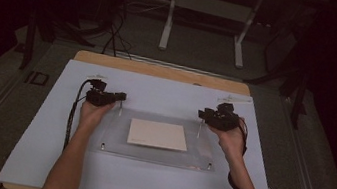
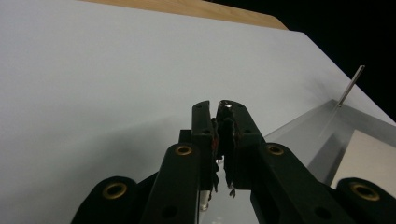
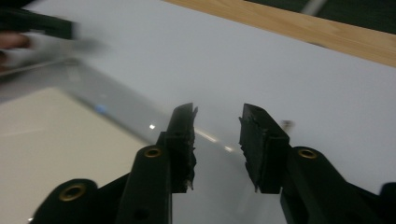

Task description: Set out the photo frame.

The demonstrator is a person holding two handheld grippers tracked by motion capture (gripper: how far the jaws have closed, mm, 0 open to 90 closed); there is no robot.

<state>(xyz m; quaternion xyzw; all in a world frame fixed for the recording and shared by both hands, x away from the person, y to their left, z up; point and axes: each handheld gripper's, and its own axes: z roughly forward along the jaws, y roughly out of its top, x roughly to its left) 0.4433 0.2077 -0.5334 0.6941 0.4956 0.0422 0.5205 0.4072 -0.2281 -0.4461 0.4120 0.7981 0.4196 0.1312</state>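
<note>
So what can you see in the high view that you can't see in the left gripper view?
High view alone: the person's two hands, left and right, the right gripper, the whole clear plate with its near posts, and the floor with a white table frame behind.

Left gripper view alone: the left gripper's fingers up close, pressed shut on a small metal post.

Both: the pale blue sheet, the wooden table edge, the cream card and a thin upright pin.
</note>
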